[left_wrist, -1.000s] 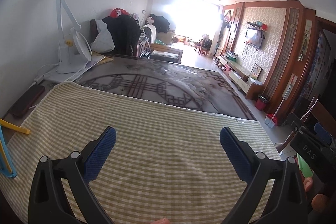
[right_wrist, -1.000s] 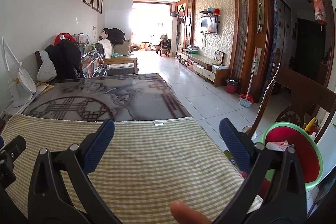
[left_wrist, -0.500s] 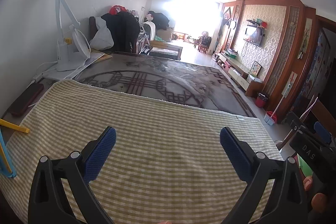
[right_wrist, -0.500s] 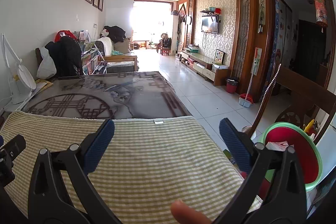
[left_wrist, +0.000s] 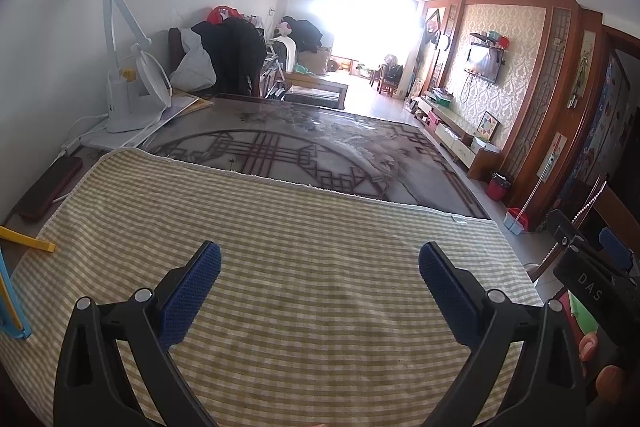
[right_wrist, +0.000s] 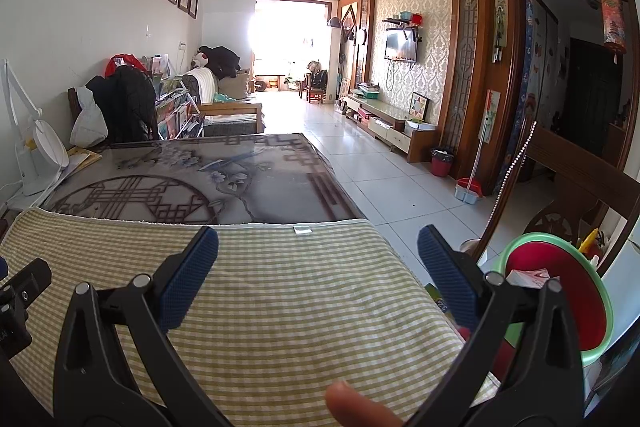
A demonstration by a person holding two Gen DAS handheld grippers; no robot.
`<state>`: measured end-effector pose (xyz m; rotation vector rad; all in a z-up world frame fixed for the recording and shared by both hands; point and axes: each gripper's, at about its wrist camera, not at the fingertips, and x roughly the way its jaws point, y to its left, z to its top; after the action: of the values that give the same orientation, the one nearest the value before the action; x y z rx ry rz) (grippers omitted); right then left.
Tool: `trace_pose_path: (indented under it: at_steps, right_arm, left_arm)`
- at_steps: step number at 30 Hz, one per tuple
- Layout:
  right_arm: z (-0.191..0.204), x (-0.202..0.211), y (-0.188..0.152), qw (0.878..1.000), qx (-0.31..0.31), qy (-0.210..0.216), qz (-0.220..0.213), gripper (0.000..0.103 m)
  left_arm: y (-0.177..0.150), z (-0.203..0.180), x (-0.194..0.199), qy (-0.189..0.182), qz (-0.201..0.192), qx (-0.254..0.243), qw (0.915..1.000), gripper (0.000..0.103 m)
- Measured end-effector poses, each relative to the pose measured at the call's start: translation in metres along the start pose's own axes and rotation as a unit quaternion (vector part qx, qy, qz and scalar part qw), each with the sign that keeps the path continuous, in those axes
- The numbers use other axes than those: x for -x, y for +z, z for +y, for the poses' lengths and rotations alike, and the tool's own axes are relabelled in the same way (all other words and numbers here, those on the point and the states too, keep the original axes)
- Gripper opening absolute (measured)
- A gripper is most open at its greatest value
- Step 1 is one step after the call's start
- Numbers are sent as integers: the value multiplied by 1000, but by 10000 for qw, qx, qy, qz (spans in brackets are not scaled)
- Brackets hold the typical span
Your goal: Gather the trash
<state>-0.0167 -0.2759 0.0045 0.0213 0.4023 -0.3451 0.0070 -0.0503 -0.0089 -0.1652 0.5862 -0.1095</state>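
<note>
Two claws hover over the checked cloth [left_wrist: 320, 267] on the counter, the left claw [left_wrist: 320, 277] and right claw [right_wrist: 318, 261] both with pads wide apart and holding nothing. No trash shows on the cloth ahead of either. Just right of the right claw sits a green-rimmed bin [right_wrist: 560, 291] with paper [right_wrist: 528, 277] inside. Judging by this, scan the counter's far edges before closing on anything.

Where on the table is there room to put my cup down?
The checked cloth is bare between both open tools, left tool and right tool. The patterned tabletop beyond its far edge is bare too. It gets crowded by the wall: white lamp, papers, dark case.
</note>
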Motion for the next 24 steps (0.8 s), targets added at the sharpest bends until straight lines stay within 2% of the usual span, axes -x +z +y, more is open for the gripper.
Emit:
trace_pose_path:
  at_steps: [24]
  right_arm:
    - [3,-6,-7,9997,135,142,176,98]
  left_arm:
    - [-4,3,-4,-23,66,19,10000,95]
